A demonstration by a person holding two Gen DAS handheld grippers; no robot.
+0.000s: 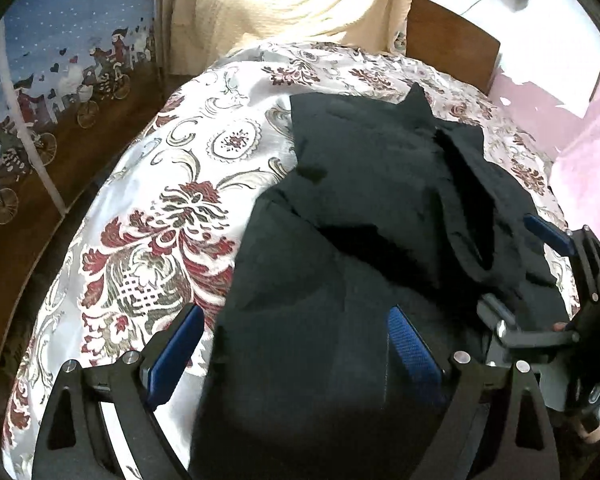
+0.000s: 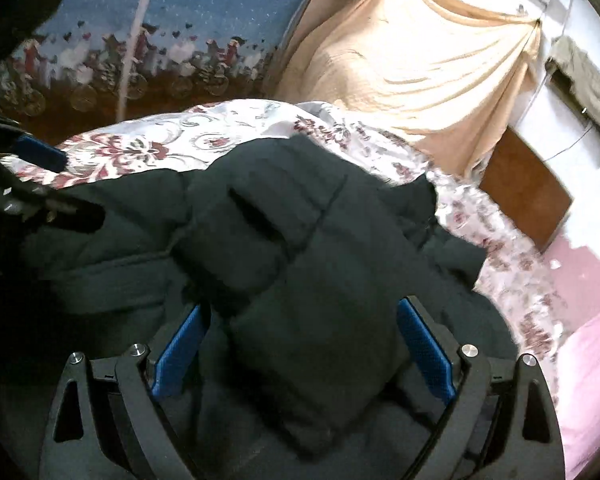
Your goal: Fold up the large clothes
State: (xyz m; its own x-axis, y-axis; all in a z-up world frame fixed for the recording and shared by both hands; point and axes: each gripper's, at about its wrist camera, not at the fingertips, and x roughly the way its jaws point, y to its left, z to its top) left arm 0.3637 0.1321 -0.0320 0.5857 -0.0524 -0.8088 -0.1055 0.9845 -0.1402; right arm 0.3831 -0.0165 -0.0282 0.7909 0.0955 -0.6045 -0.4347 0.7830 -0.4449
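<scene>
Left wrist view: my left gripper [image 1: 296, 340] stands wide, holding nothing, its blue pads astride the near edge of the black padded jacket [image 1: 380, 200], which lies rumpled on the floral bedspread [image 1: 160, 208]. I judge the jacket bulky, soft and springy (quilting tends to spring back), best taken at a hem or seam edge. My right gripper [image 1: 548, 236] shows at the far right, over the garment. Right wrist view: the right gripper [image 2: 304, 340] is likewise spread wide, a quilted fold between its pads but not clamped. A cream curtain [image 2: 420, 60] hangs behind, a wooden headboard [image 2: 524, 192] and pink sheet [image 2: 588, 360] to the right; nothing obstructs.
</scene>
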